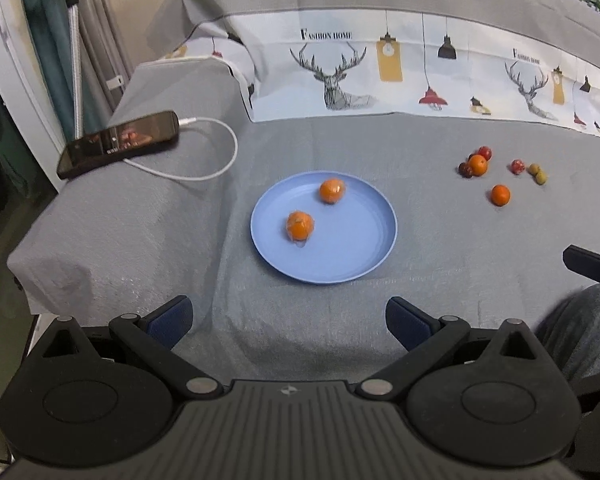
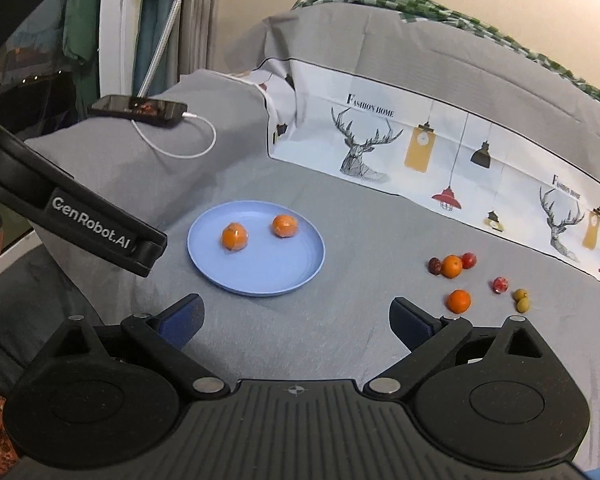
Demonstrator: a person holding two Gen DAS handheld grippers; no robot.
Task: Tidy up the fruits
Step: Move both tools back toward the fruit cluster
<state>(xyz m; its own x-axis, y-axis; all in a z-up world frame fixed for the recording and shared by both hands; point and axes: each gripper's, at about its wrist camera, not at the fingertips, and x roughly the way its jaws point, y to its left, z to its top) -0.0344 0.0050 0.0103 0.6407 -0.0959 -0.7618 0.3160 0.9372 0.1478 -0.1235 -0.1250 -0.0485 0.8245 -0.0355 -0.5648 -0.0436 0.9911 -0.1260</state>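
Left tool (image 1: 288,322): fingers spread wide, nothing between them; it hovers over the grey cover at the near edge, aimed at the plate.
Right tool (image 2: 296,322): fingers likewise spread apart and bare, hovering near the scene's front, with the loose fruit just beyond its right finger.
Plate (image 1: 352,252): blue, round, lying flat on the grey cover in the middle of the scene.
Fruit on plate: 2 oranges, each in clear wrap; 1 at the plate's left part (image 1: 300,225), 1 toward the far rim (image 1: 332,191), apart from one another.
Loose oranges: 2 bare ones on the cover, well to the right of the plate; the nearer one (image 1: 500,195) lies alone, the farther one (image 1: 477,165) touches small dark red fruits.
Small red fruits: a dark one (image 1: 465,169) to the left of the far orange, a brighter one (image 1: 485,153) behind it, and a separate red one (image 1: 517,166) farther right.
Green fruits (image 1: 538,173): 2 small olive-coloured pieces, touching, at the far right of the group.
Grey cover (image 1: 180,240): cloth draped over a sofa-like seat; it carries everything.
Printed cloth (image 1: 380,68): white band with deer heads and lamps, along the backrest.
Phone (image 1: 118,143): dark, lying on the left armrest, screen lit, with a white cable (image 1: 216,152) plugged in and looping toward the seat.
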